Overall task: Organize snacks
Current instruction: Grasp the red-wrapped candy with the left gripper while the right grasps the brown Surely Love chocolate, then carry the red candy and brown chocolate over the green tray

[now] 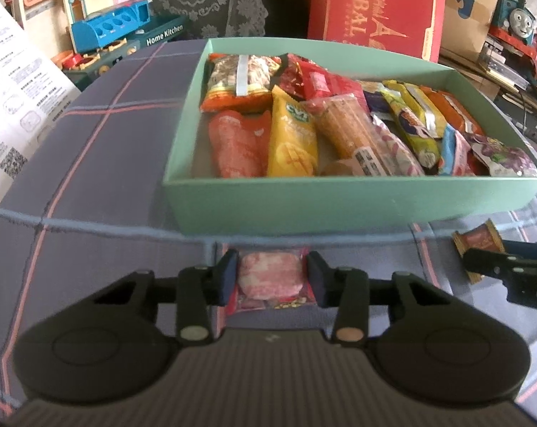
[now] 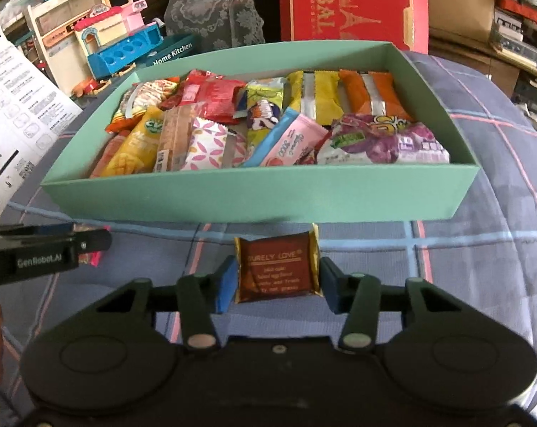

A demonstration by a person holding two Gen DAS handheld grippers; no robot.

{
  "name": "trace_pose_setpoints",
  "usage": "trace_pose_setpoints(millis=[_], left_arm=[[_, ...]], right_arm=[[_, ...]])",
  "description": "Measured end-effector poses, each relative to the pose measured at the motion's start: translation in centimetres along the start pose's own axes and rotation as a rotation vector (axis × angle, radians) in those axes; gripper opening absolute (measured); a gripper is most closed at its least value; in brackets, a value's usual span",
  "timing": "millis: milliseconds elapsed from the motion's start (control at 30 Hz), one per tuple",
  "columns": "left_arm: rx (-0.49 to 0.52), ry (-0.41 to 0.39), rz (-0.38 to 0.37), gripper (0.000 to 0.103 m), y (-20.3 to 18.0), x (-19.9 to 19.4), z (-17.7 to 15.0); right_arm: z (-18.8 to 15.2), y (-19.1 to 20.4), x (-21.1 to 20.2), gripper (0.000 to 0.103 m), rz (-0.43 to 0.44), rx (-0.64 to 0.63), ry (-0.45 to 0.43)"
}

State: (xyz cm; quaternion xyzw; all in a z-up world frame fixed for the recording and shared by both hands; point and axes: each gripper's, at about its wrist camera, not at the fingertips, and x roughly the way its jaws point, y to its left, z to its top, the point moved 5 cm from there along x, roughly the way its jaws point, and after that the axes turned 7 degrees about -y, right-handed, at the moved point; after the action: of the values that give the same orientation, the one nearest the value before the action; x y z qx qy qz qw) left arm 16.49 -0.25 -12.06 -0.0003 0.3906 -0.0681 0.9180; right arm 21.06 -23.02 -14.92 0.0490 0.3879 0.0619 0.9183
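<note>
A pink-and-white snack packet [image 1: 270, 275] lies on the plaid cloth just in front of the green box [image 1: 339, 199]. My left gripper [image 1: 272, 279] is shut on it, one blue pad against each side. A brown packet with gold edges [image 2: 277, 267] sits in front of the same green box [image 2: 261, 199], gripped at both side edges by my right gripper [image 2: 279, 284]. Both packets rest low on the cloth. The box holds several colourful snack packets, among them a yellow mango one [image 1: 291, 135] and a purple one [image 2: 386, 142].
The plaid cloth [image 1: 101, 185] covers the surface around the box. A white printed sheet [image 1: 15, 99] lies at the left. Toy kitchen sets [image 2: 119, 42], a red carton [image 1: 375, 7], cardboard boxes and a toy train [image 1: 517, 21] crowd the back.
</note>
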Motion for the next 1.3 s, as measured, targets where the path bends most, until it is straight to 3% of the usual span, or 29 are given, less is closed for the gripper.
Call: trace_pose_setpoints(millis=[300,833,1100,1300], left_arm=[[-0.022,0.028,-0.057,0.040,-0.2,-2.4,-1.6],[-0.002,-0.069,-0.113,0.040,-1.9,-7.9,-0.2],[0.032,-0.115,-0.133,0.040,-3.0,-8.7,2.3],[0.056,-0.158,-0.148,0.040,-4.0,-7.4,6.5]], right_arm=[[-0.3,0.2,-2.4,0.047,0.058,0.067,0.000],[0.9,1.6,-7.4,0.047,0.139,0.097,-0.076],[3.3,1.0,-8.8,0.047,0.164,0.143,-0.137],[5.9,-0.8,-8.2,0.047,0.150,0.196,-0.181]])
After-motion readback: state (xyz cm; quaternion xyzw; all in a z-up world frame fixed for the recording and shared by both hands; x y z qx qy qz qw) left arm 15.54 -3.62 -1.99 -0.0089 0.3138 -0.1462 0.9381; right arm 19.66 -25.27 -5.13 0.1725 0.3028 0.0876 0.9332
